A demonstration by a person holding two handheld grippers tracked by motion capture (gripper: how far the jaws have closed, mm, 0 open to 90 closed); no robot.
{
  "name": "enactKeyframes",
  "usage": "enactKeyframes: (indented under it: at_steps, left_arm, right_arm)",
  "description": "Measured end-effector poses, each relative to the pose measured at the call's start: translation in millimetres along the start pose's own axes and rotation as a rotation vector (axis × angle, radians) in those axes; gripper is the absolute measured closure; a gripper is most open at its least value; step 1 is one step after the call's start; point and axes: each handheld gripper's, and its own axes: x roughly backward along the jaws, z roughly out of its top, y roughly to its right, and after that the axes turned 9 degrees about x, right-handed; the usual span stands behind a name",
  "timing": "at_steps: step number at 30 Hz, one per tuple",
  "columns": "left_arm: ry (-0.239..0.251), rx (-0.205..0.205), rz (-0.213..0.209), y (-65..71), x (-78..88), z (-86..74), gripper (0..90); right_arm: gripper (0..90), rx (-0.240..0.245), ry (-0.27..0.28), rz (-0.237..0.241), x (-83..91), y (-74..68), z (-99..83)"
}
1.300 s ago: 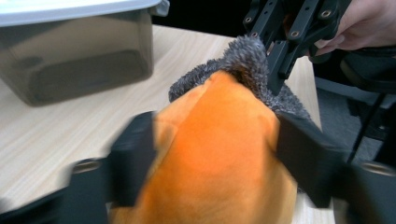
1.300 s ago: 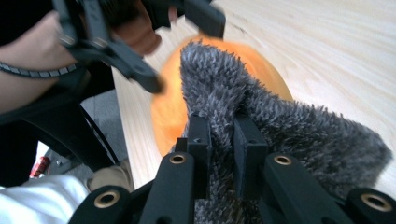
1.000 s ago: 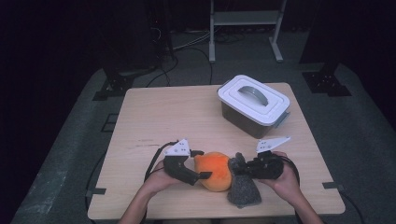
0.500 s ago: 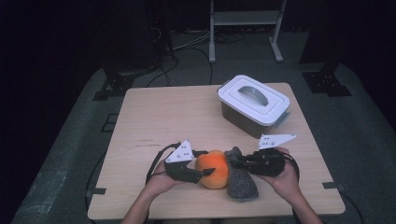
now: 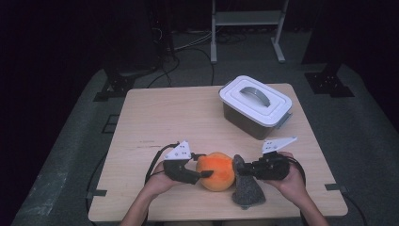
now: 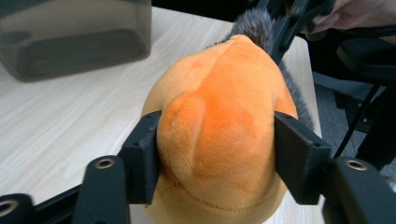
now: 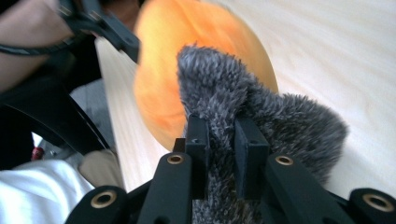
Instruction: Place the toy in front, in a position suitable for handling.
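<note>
My left gripper (image 6: 215, 154) has just been closing and now squeezes the orange plush (image 6: 219, 126); my right gripper (image 7: 222, 140) pinches the grey fur (image 7: 280, 116). I should pull apart gently and evenly.

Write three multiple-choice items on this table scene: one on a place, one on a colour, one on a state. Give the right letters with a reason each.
1. Where does the lidded box stand on the table in the high view?
A. far right part
B. near left corner
C. between the two grippers

2. What colour is the plush between the left gripper's jaws?
A. green
B. orange
C. white

3. How does the right gripper stand?
A. wide open above the box
B. lying loose on the table
C. shut on the grey furry piece

Answers: 1 A, the box sits beyond the hands toward the right edge. 2 B, the left gripper view shows orange plush, with both jaws against its sides after just closing in. 3 C, the right gripper view shows grey fur pinched between the jaws.
</note>
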Motion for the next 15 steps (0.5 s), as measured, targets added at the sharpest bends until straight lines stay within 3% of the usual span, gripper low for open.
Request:
enactKeyframes:
  at_steps: [2, 6, 10, 13, 15]
  left_arm:
    - [0.004, -0.021, 0.006, 3.6, -0.5, 2.5, 41.2]
    - [-0.002, -0.044, 0.019, 7.1, -3.1, 4.0, 41.6]
    - [-0.017, -0.036, 0.017, 5.4, -2.8, 1.8, 40.4]
    - [-0.021, -0.008, 0.021, 3.4, -4.1, 1.8, 30.0]
    - [-0.025, 0.021, 0.013, 0.4, -4.9, 0.9, 23.0]
  right_arm:
    - [77.2, 0.023, 0.052, 0.001, 7.8, -4.6, 9.2]
    - [77.3, 0.061, 0.1, -0.018, 9.9, -11.6, 21.1]
    - [77.1, 0.069, 0.07, -0.012, 1.7, -10.3, 18.0]
    - [77.0, 0.047, 0.035, 0.009, -2.7, -4.0, 7.5]
    - [77.0, 0.043, -0.007, -0.004, -3.4, -1.2, 2.0]
